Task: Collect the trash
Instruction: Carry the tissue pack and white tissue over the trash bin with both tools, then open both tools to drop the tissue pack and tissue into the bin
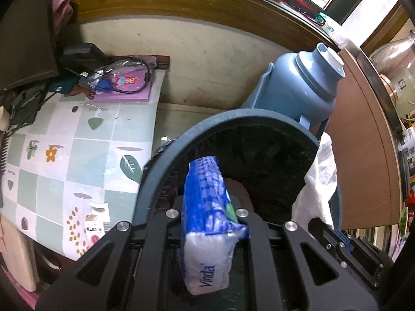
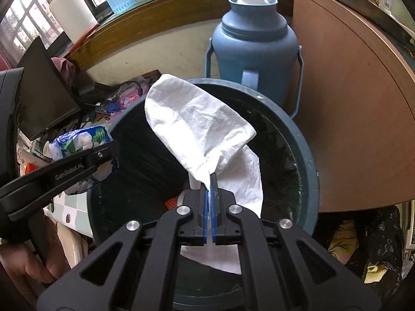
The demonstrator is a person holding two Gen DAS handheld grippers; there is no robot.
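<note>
Left wrist: 1 tissue pack (image 1: pixel 207 202) gripped; right jaws pinch 1 napkin (image 2: pixel 197 121); 1 bin (image 2: pixel 308 181).

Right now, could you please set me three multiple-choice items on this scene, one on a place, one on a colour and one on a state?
1. Where does the flask stand?
A. Behind the bin
B. Inside the bin
C. On the tablecloth

2. What colour is the flask?
A. Red
B. Blue
C. Yellow

3. What is the state of the right gripper?
A. Open and empty
B. Shut on a tissue
C. Shut on a bottle

Answers:
1. A, as the flask rises beyond the bin's far rim.
2. B, as its body and lid are blue in both views.
3. B, as the white tissue is pinched between the gripper's blue pads above the bin, while the left gripper holds the tissue pack.
</note>
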